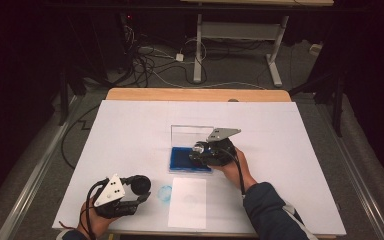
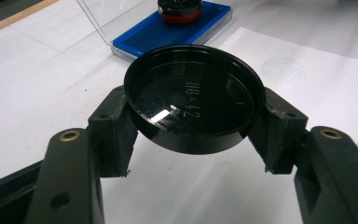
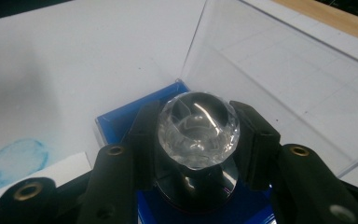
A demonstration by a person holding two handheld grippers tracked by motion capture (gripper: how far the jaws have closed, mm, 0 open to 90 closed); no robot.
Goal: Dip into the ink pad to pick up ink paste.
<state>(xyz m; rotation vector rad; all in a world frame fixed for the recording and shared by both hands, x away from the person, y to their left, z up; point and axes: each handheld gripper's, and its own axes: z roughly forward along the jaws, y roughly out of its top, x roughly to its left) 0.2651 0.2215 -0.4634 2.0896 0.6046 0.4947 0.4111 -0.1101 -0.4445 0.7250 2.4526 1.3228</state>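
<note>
A round stamp (image 3: 198, 128) with a clear faceted knob and black body stands on the blue ink pad (image 3: 116, 122). My right gripper (image 3: 199, 140) is shut on the stamp, pads on either side of it. In the high view that gripper (image 1: 203, 152) sits over the pad (image 1: 180, 161) at the table's middle. My left gripper (image 2: 196, 135) is shut on a black round cap (image 2: 195, 93), hollow side toward the camera. It hovers near the front left of the table (image 1: 141, 186). The left gripper view shows the stamp's red ring (image 2: 179, 16) on the pad farther off.
The pad's clear lid (image 1: 192, 134) stands open behind it. A small white sheet (image 1: 187, 202) lies at the front edge, with a faint round mark (image 2: 283, 70) on it. A blue round print (image 1: 164, 193) marks the white table cover (image 1: 130, 130) beside the sheet.
</note>
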